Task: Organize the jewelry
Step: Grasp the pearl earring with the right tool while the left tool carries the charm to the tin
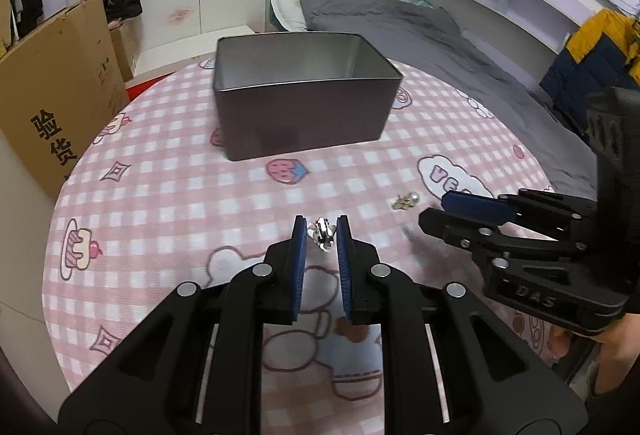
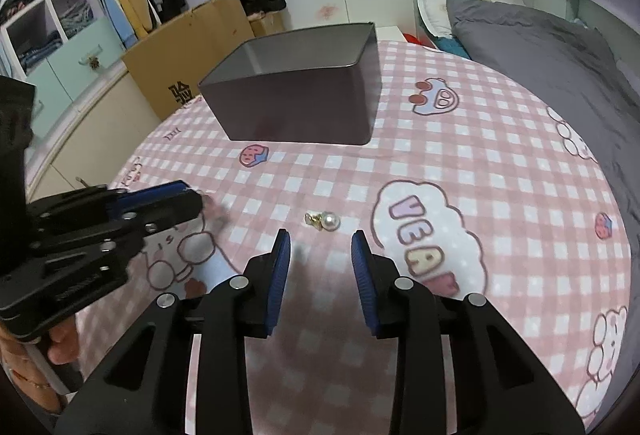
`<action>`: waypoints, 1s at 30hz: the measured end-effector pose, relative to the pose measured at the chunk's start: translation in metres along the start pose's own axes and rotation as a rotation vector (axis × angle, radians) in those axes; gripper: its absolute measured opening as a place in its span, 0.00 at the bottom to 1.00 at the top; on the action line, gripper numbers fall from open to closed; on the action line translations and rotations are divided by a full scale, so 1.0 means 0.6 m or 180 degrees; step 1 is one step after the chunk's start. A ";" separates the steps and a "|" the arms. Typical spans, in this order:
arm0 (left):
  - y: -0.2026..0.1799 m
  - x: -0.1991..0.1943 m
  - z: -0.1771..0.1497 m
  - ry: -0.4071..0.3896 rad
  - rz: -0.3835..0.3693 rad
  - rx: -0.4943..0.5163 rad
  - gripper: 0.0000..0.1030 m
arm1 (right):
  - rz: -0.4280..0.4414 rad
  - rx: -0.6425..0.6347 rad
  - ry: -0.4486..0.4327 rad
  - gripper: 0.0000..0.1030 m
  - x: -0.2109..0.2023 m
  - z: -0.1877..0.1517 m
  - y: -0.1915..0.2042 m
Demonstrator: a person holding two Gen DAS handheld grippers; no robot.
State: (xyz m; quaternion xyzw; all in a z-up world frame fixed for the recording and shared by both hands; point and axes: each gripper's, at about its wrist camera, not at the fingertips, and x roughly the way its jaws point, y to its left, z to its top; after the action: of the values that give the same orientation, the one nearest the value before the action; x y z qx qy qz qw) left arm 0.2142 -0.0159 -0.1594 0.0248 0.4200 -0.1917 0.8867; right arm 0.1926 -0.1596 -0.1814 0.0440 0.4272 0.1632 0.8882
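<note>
A small silver earring [image 1: 323,235] is pinched between the blue pads of my left gripper [image 1: 322,226], which is shut on it just above the pink checked tablecloth [image 1: 180,203]. A gold earring with a white pearl [image 2: 325,221] lies on the cloth, just beyond the tips of my right gripper [image 2: 322,241], whose jaws stand open with nothing between them. The same pearl earring [image 1: 406,201] shows in the left wrist view, left of the right gripper [image 1: 436,209]. An open dark metal tin [image 1: 304,115] stands farther back on the round table; what lies on its floor is hidden.
A cardboard box [image 1: 60,95] stands left of the table. A bed with grey bedding [image 1: 420,35] runs along the right. The left gripper [image 2: 188,197] and the hand holding it sit at the left of the right wrist view. The tin [image 2: 296,111] is about a hand's width beyond both grippers.
</note>
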 end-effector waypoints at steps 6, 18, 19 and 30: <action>0.017 0.000 0.002 -0.0016 0.0022 -0.0026 0.15 | -0.0184 -0.0201 0.0054 0.29 0.030 0.014 0.016; 0.023 -0.008 0.011 -0.0076 -0.0062 -0.0031 0.15 | -0.0421 -0.0487 0.0063 0.16 0.036 0.010 0.025; 0.022 -0.013 0.015 -0.0095 -0.0105 -0.0039 0.15 | -0.0373 -0.0454 0.0062 0.13 0.033 0.010 0.024; 0.009 -0.065 0.107 -0.0406 -0.0409 0.0027 0.15 | 0.0015 -0.0263 -0.0354 0.13 -0.049 0.083 0.013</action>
State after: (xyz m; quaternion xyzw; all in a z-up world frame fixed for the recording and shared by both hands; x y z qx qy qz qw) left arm 0.2411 -0.0116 -0.0895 -0.0108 0.3625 -0.2512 0.8974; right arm 0.2120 -0.1587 -0.1263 0.0174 0.3699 0.1802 0.9113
